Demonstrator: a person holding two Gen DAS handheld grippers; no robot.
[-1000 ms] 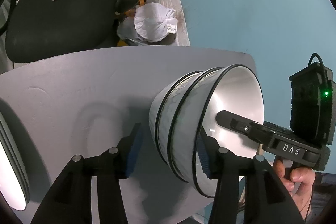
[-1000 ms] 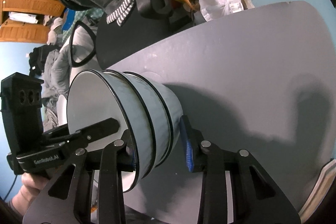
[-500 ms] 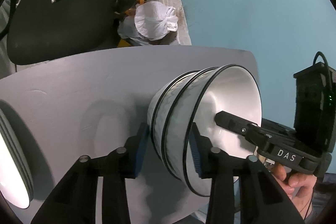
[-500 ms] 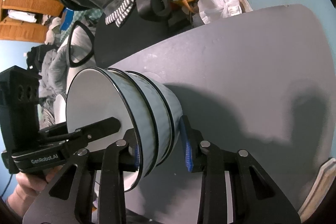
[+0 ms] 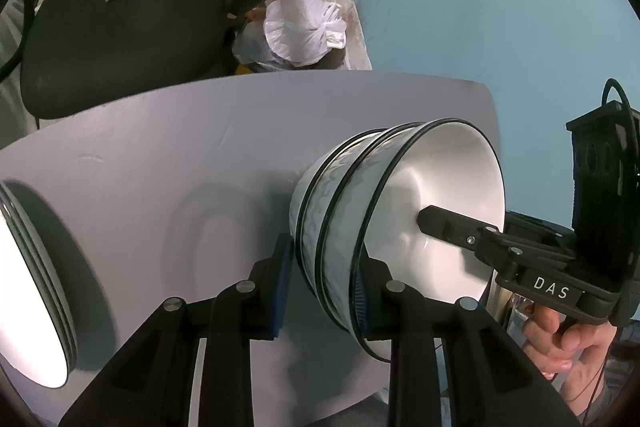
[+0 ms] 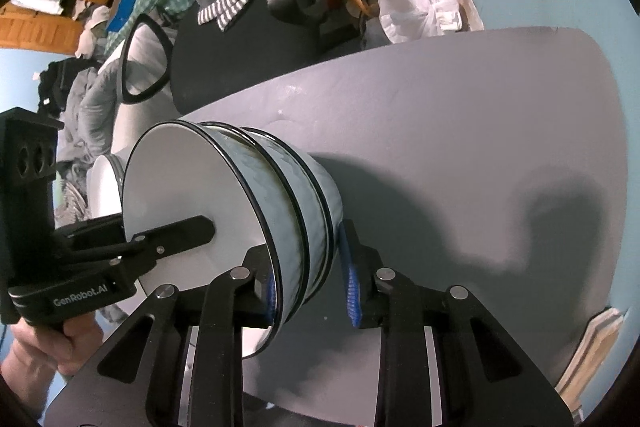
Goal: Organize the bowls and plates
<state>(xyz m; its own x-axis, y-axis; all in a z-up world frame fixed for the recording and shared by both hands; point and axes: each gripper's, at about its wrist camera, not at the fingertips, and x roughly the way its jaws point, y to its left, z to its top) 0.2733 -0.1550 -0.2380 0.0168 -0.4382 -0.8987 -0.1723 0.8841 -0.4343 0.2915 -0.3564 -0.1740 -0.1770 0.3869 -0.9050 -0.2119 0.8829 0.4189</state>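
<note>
Three nested white bowls with black rims (image 5: 340, 223) (image 6: 296, 195) stand on the grey table (image 5: 160, 155). My left gripper (image 5: 322, 267) straddles their near wall. Its jaws are closing: one blue pad is inside the top bowl, the other touches the outer wall low down. My right gripper (image 6: 310, 267) grips the opposite wall the same way, one pad inside and one outside. Each gripper's inner finger shows in the other's view, the right's fingers (image 5: 440, 223) and the left's fingers (image 6: 180, 231). A stack of white plates (image 5: 32, 287) lies at the table's left edge.
A black office chair (image 5: 120, 27) with striped cloth stands behind the table, and a tied white bag (image 5: 304, 27) lies on the floor beside it. A hand (image 5: 568, 339) holds the right gripper's handle. A flat pale stack (image 6: 600, 343) sits at the table's right edge.
My left gripper's jaws have narrowed, and its outer finger has come in against the bowls' outer wall. The right gripper and the bowls have hardly moved.
</note>
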